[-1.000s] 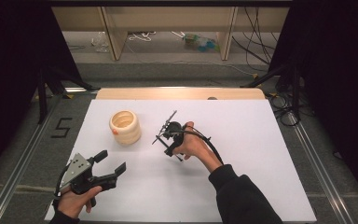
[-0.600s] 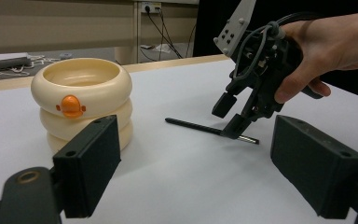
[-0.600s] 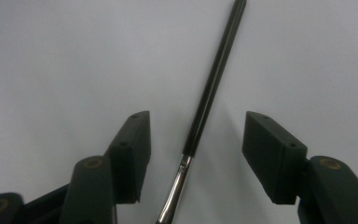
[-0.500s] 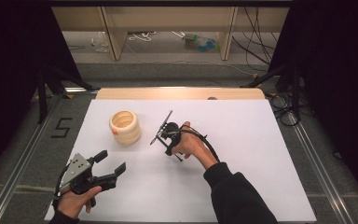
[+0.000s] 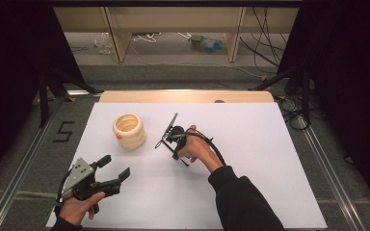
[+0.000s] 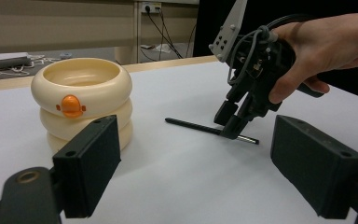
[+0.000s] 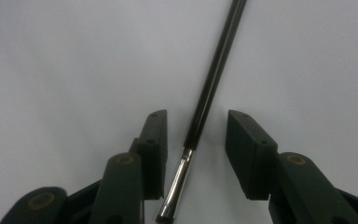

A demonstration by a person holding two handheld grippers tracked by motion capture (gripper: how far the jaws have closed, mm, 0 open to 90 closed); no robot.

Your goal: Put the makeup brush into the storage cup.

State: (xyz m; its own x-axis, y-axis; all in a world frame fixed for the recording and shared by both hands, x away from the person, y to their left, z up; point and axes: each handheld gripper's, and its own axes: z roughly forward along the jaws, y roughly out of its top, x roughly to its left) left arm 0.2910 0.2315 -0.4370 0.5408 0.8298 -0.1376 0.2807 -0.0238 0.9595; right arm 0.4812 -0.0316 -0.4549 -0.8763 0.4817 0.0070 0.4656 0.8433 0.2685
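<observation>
Little has shifted in the last second: the right gripper (image 5: 169, 140) has edged slightly toward nine o'clock and stays low over the table's middle, while the left gripper (image 5: 113, 169) has kept its place near the seven o'clock corner. In the right gripper view the right tongs stand released, one jaw on each side of a slim paintbrush (image 7: 204, 109) without touching it. The brush lies flat on the white table (image 5: 250, 144); its handle is glossy black and a silver ferrule sits between the jaws, with the bristle end cut off at the bottom edge. In the left gripper view the left tongs (image 6: 193, 161) are spread wide and grip nothing, facing the brush (image 6: 200, 128) and the right gripper (image 6: 230, 121) above it. At ten o'clock from the brush stands a cream ringed cup (image 5: 129, 131) shaped like three stacked rings, bearing a small orange knob (image 6: 71, 105). A black "5" (image 5: 63, 131) is marked on the grey floor at nine o'clock.
</observation>
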